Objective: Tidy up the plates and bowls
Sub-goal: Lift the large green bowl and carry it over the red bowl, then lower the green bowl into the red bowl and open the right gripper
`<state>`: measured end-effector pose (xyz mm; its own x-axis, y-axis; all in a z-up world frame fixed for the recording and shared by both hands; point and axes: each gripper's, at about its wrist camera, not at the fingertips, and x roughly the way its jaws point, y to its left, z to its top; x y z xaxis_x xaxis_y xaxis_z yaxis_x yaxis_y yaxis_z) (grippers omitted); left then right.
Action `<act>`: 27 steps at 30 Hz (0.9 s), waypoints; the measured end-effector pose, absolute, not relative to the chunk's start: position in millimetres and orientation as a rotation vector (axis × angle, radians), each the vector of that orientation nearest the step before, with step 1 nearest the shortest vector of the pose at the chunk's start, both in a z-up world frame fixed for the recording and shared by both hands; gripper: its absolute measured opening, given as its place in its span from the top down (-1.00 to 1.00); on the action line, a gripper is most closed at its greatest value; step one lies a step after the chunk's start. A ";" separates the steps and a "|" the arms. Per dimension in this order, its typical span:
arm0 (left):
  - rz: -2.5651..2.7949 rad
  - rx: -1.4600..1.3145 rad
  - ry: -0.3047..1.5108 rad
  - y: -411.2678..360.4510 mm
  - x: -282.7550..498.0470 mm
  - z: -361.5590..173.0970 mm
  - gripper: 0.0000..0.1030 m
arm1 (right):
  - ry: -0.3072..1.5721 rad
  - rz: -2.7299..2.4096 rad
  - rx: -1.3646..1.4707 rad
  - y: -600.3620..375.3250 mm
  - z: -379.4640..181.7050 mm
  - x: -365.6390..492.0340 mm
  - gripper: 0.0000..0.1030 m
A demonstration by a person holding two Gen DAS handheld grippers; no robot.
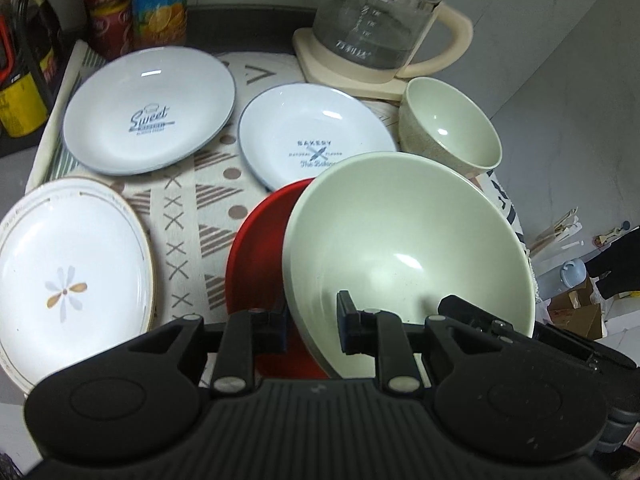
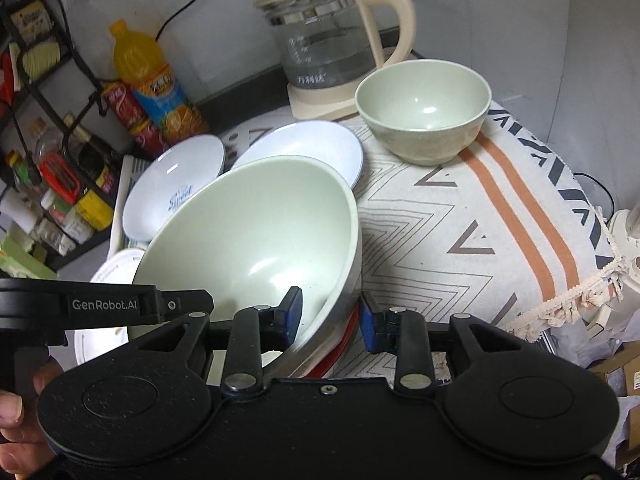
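Observation:
A large pale green bowl (image 1: 400, 240) hangs tilted over a red plate (image 1: 256, 248). My left gripper (image 1: 312, 322) is shut on its near rim, one pad inside and one outside. In the right wrist view the same large bowl (image 2: 256, 232) has its rim between the blue pads of my right gripper (image 2: 330, 316), and both pads stand slightly off the wall, so this gripper is open. A smaller green bowl (image 2: 424, 108) stands upright at the back right. Two white-blue plates, "Sweet" (image 1: 148, 112) and "Bakery" (image 1: 312, 132), and a flower plate (image 1: 72, 272) lie flat on the cloth.
A glass kettle (image 1: 380, 28) on a cream base stands at the back. Drink bottles (image 1: 160, 4) and a cluttered black rack (image 2: 44, 128) line the back left. The patterned cloth (image 2: 460, 220) drapes over the table's right edge, with boxes on the floor beyond. A hand (image 2: 16, 420) holds the left gripper's handle.

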<state>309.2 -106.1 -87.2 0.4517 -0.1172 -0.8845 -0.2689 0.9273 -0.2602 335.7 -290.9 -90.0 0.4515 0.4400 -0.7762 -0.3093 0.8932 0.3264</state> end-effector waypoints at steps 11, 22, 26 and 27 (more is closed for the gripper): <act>0.128 -0.406 1.123 -98.0 310.7 -98.9 0.52 | 1.006 0.477 0.042 -273.8 -89.7 337.3 0.23; 0.146 -0.399 1.141 -94.7 313.1 -92.8 0.31 | 1.002 0.464 0.083 -276.0 -90.1 339.1 0.23; 0.158 -0.347 1.091 -94.7 312.9 -77.8 -0.18 | 0.986 0.472 0.118 -277.9 -87.7 337.5 0.22; 0.167 -0.333 1.076 -94.2 313.0 -73.7 -0.21 | 0.983 0.470 0.126 -278.1 -86.8 337.2 0.21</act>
<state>313.0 -94.2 -73.7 0.4690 -0.0276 -0.8828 -0.2940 0.9376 -0.1855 337.2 -278.1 -86.8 0.4634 0.4376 -0.7705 -0.3256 0.8928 0.3112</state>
